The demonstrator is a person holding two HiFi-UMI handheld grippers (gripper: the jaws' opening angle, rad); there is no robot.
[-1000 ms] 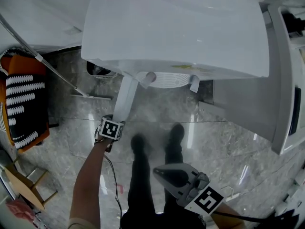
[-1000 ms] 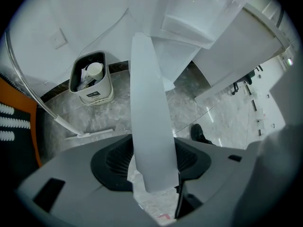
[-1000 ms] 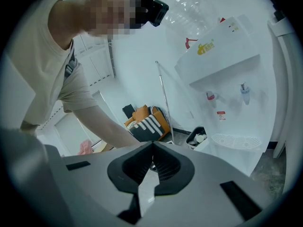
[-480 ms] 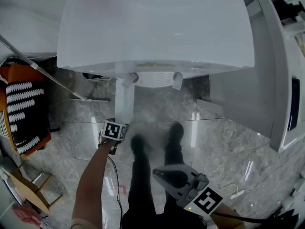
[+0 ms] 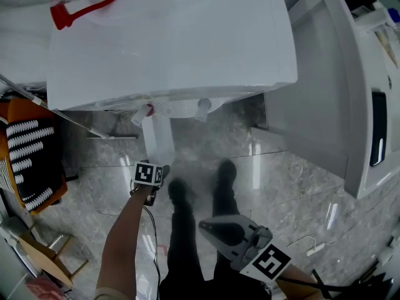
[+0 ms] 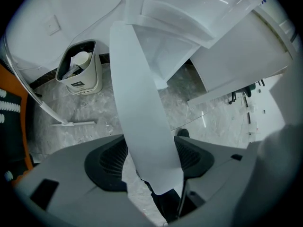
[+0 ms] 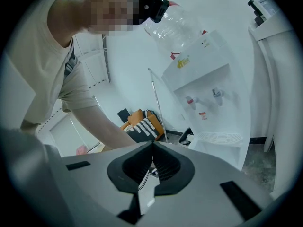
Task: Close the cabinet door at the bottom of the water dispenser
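Door [image 5: 156, 139] stands ajar, projecting from the dispenser [image 5: 175, 42] base toward 6 o'clock. Left gripper [image 6: 152, 160] straddles its free edge; the jaws have just been opening and hold it slackly. Right gripper [image 7: 151, 167]: jaws together, empty. Risk: the door slips free and stops ajar. One second earlier it leaned toward 1 o'clock.

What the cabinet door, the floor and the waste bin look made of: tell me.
Cabinet door: probably painted metal or plastic; smooth, flat, matte white.
Floor: polished stone or marble-look tile; grey veining, mirror reflections.
Waste bin: likely plastic; thin, pale moulded walls.
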